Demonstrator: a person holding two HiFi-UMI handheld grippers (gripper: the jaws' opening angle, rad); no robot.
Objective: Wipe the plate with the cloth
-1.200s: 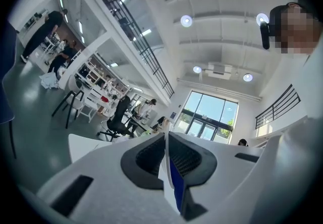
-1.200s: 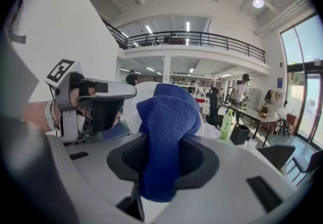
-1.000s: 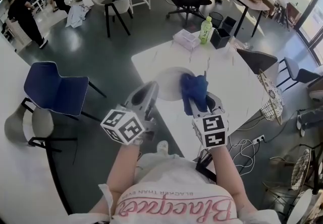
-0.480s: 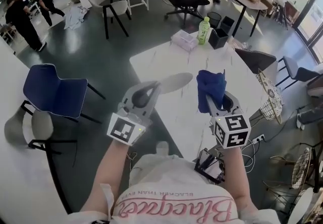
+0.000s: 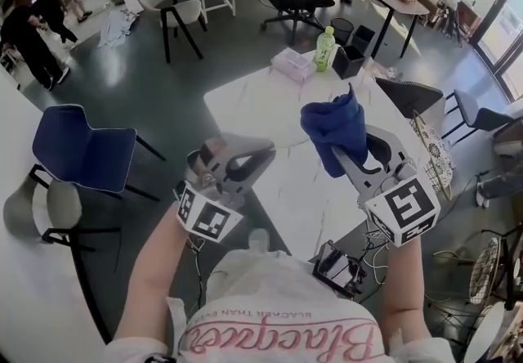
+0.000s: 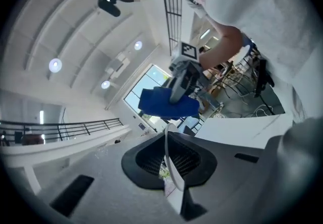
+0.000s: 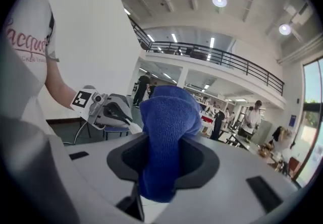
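Pinching thin white round plate (image 6: 174, 180) by its rim, left gripper (image 6: 169, 160) fingers clamped: stiff, slick, probably fragile. Right gripper (image 7: 164, 162) fingers squeeze limp soft blue cloth (image 7: 166, 117).

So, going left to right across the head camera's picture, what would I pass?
Blue chair → left gripper → blue cloth → grey chair at the far right edge.

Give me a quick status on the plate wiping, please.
Left gripper shut on plate. Right gripper shut on blue cloth, apart from plate. Nothing between them.
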